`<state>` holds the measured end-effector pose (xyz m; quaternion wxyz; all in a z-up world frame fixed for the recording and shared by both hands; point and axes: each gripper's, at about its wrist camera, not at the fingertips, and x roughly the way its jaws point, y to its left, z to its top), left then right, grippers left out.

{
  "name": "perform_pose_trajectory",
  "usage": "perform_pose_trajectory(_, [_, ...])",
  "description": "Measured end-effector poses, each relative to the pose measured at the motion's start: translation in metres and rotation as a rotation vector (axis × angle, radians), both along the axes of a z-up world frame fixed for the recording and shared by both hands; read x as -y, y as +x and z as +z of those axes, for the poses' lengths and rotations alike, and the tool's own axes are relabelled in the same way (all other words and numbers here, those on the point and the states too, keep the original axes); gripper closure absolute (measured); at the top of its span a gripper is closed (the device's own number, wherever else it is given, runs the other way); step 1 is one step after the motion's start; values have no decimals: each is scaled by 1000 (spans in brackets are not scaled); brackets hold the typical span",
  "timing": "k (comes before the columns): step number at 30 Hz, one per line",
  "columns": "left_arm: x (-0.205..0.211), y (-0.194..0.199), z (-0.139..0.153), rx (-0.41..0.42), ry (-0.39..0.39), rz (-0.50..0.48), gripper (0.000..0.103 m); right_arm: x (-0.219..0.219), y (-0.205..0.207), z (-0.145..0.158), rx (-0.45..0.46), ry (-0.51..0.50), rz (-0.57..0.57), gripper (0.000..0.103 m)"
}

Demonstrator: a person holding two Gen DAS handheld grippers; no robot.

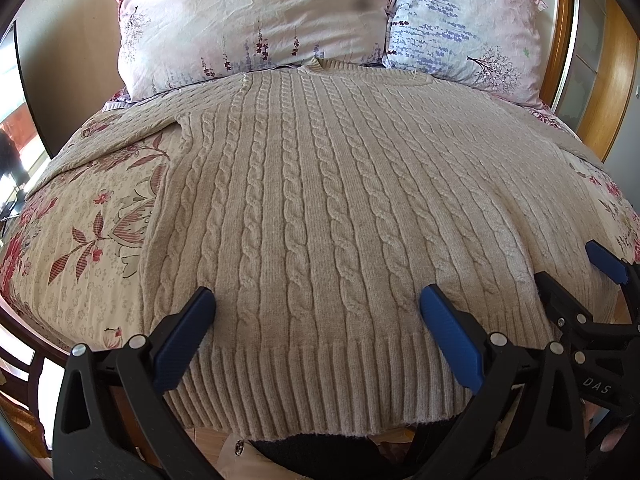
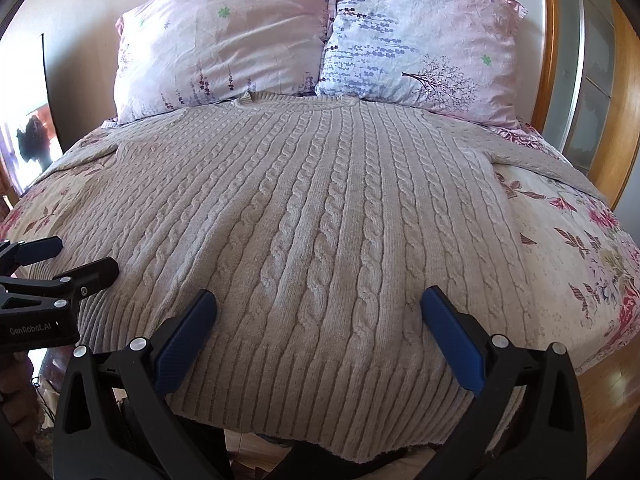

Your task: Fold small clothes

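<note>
Reading "GenRobot.AI" on left gripper [image 2: 86, 264] | "DAS" on right gripper [image 1: 576, 268] | sweater [image 1: 320, 220] flat

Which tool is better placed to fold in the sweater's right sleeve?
Probably the right tool: it is open over the sweater hem, nearer the right sleeve; the left tool is on the other side.

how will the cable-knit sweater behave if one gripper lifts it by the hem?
Probably floppy: the sweater drapes over the bed edge and follows its curve. Likely heavy for a knit, given the thick cables, so the rest should drag. The ribbed hem looks grippy, not slippery, though it may stretch.
</note>
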<state>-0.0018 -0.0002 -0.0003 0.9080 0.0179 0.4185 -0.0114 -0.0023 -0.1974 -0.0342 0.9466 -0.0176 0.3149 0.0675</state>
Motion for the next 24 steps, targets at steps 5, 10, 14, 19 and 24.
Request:
perform_pose_trajectory(5, [2,8,1,29,15,-35,2,14,2,0,5,32,57,1])
perform_pose_trajectory(10, [4,21,6,18,51,-74,2,33,17,9,-20,110,77,1])
perform_pose_trajectory(14, [7,38,16,38,92,-70,2,86,46,21,-13,243,-37,1])
perform_pose_trajectory(19, [4,71,40,43,56,-105,2,182,96,33,-44,470,-275,15])
perform_pose_trajectory(24, [0,100,64,97,10,-129,2,266,139,26,-119,657,-534,26])
